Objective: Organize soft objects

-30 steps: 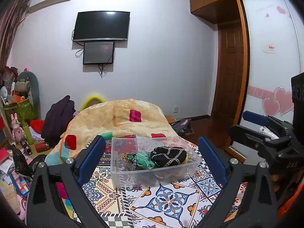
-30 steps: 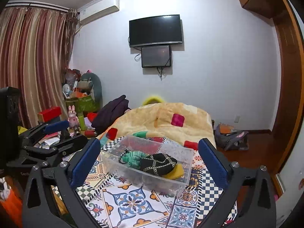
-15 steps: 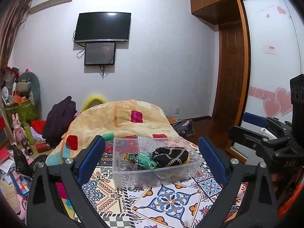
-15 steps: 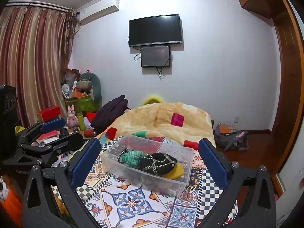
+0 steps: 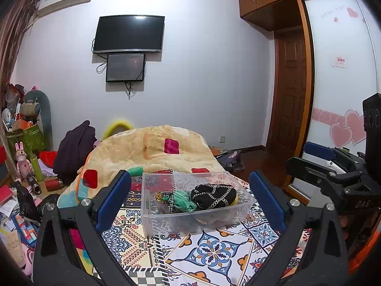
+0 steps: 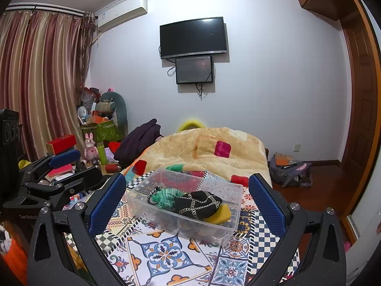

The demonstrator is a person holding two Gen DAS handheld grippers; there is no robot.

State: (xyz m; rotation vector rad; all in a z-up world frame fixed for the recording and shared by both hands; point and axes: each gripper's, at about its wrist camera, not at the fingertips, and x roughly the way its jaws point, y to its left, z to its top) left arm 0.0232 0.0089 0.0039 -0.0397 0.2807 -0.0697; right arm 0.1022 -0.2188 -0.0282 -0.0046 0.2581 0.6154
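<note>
A clear plastic bin (image 5: 152, 224) (image 6: 228, 232) rests on the patterned bed cover. Inside lie a black cloth with a white chain pattern (image 5: 213, 195) (image 6: 197, 203), a green striped cloth (image 5: 183, 199) (image 6: 166, 196) and a yellow piece (image 6: 220, 213). My left gripper (image 5: 190, 195) is open, held back from the bin with nothing between its blue pads. My right gripper (image 6: 188, 199) is open too, empty, also short of the bin. Each gripper shows in the other's view: the right one (image 5: 321, 159) at the right edge, the left one (image 6: 62, 164) at the left edge.
A beige quilt with red patches (image 5: 152, 150) is heaped behind the bin. A dark garment (image 5: 73, 147) lies at its left. Toys, books and boxes (image 5: 21, 166) crowd the floor on the left. A wardrobe door (image 5: 338, 95) and a backpack (image 6: 290, 169) are on the right.
Both grippers have stayed open and almost still. The left wrist view has drifted slightly, so the bin sits a touch further right in it.
</note>
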